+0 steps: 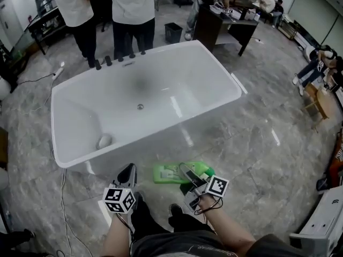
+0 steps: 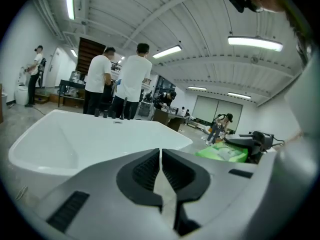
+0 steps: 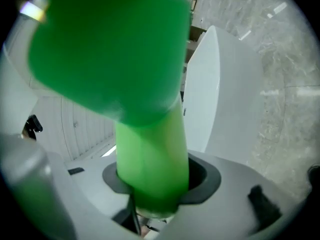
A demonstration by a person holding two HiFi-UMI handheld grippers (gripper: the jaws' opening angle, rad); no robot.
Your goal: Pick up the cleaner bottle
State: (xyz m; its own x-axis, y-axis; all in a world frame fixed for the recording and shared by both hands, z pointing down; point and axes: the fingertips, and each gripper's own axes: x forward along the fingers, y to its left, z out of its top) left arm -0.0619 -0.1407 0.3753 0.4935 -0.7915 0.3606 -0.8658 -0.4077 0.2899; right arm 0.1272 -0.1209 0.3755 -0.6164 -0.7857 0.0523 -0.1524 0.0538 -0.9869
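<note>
A: So, where is the cleaner bottle (image 1: 172,173) found?

B: It is held roughly level over the grey marble floor (image 1: 268,159), just in front of the near side of the white bathtub (image 1: 225,74). It is carried by the right gripper (image 1: 193,180).

A: How are that gripper's jaws set?

B: They are pinched on the bottle's paler green section, which is seated between the dark pads (image 3: 200,176). A darker green end (image 3: 110,44) is seen beyond the grip.

A: And the left gripper (image 1: 127,171)?

B: Its jaws are pressed together, with nothing caught between the ribbed pads. It is held to the left of the bottle, apart from it, and its marker cube (image 1: 119,200) is turned up toward the head camera.

A: What else can be made out?

B: A drain (image 1: 140,106) is set in the tub's floor, and a small pale object (image 1: 104,141) lies near its left end. Two people in white shirts (image 1: 131,4) are seen standing behind the far rim.
</note>
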